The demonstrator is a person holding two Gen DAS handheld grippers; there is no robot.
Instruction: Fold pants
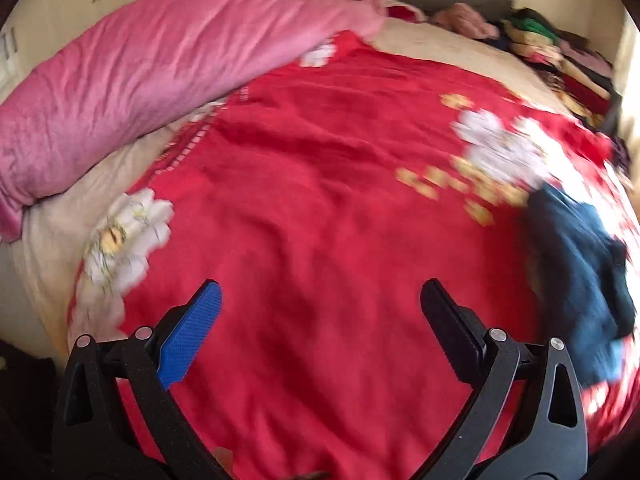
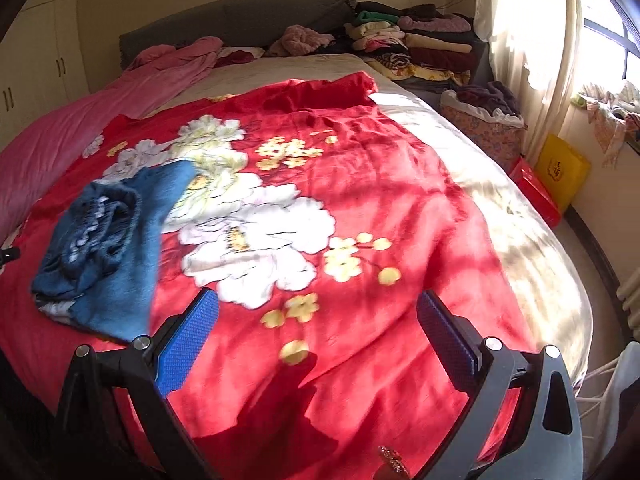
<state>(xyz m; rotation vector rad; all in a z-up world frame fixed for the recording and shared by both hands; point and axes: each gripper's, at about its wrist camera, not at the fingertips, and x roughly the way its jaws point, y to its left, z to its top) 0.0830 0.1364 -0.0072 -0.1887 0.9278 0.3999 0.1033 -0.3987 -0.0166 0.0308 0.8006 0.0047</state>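
Left wrist view first: a plump pink quilt point(image 1: 168, 64) lies rolled along the bed's far left edge, the plush red flowered blanket point(image 1: 320, 200) spreads wide to give a flat folding area, and the left claw point(image 1: 320, 312) hangs over it with its jaws wide apart and nothing between them. Right wrist view now: the pants point(image 2: 108, 248), soft blue denim with a ruffled elastic waist, sit bunched on the blanket's left, unfolded, while the right claw point(image 2: 318, 324) hovers just beside them, spread and empty, likely ready to reach in.
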